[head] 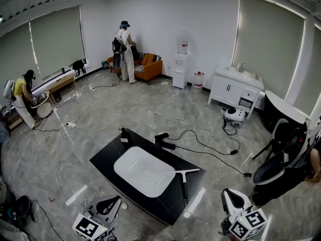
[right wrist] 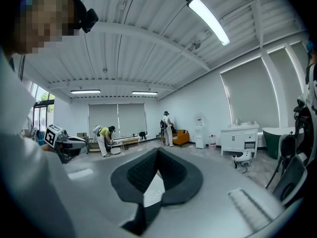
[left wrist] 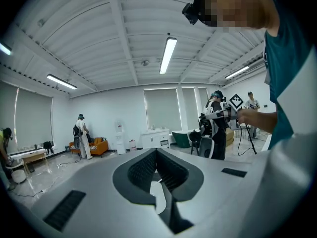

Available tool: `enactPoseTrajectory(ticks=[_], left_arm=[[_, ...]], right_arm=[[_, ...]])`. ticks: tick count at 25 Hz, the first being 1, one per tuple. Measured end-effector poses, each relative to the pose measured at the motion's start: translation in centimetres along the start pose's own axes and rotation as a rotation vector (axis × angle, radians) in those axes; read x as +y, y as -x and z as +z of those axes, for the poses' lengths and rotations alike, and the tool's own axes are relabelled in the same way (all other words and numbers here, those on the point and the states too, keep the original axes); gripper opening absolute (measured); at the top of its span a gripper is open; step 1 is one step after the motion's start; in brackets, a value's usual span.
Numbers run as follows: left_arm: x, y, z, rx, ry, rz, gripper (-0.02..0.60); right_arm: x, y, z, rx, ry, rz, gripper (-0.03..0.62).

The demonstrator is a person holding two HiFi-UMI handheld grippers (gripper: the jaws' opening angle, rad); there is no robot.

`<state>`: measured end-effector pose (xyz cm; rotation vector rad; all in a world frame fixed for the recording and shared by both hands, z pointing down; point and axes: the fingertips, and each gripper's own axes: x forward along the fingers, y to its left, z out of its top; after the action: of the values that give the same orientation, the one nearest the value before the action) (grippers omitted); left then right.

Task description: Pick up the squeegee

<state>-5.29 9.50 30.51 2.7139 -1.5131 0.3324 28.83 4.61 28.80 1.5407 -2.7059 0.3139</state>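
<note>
Head view: one black-handled, white-bladed squeegee [head: 183, 181] lies on the one black countertop [head: 106, 159], blade at the one white oval basin's [head: 143, 172] right edge, apart from my two grippers. Jaws closed, empty: left gripper [left wrist: 156, 151], right gripper [right wrist: 157, 151].

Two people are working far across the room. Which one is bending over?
The person in yellow at the far left, who is stooped forward. The person in white beside the orange sofa stands upright.
</note>
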Motion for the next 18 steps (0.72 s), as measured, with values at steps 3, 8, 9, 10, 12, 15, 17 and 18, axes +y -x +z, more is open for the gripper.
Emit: enactPoseTrajectory(ticks=[3,8,9,10,12,15,17,18], left_arm=[[-0.6,-0.9,0.0,0.010,-0.008,-0.004,0.006],[0.3,-3.6,0.0,0.020,-0.012,-0.036,0.006],[0.8,-4.3,0.1,0.017,-0.011,-0.046,0.006],[1.3,-5.2,0.3,0.014,-0.011,-0.062,0.006],[2.4,-7.1,0.6,0.005,-0.015,-0.104,0.006],[4.3,-9.3,1.0,-0.009,-0.015,-0.163,0.006],[5.7,-10.5,1.2,-0.020,-0.019,-0.199,0.006],[6.5,-11.1,1.2,-0.026,-0.022,-0.215,0.006]], right_arm=[[-1.2,-0.3,-0.3,0.006,-0.007,0.001,0.009],[-2.8,-1.1,-0.7,0.017,-0.014,-0.034,0.009],[-3.2,-1.4,-0.6,0.019,-0.014,-0.047,0.009],[-3.4,-1.7,-0.6,0.019,-0.016,-0.063,0.009],[-3.6,-2.5,-0.3,0.016,-0.022,-0.096,0.009],[-2.9,-3.8,0.2,0.021,-0.019,-0.139,0.009],[-2.4,-4.5,0.4,0.019,-0.014,-0.174,0.009],[-2.2,-4.8,0.5,0.019,-0.010,-0.194,0.009]])
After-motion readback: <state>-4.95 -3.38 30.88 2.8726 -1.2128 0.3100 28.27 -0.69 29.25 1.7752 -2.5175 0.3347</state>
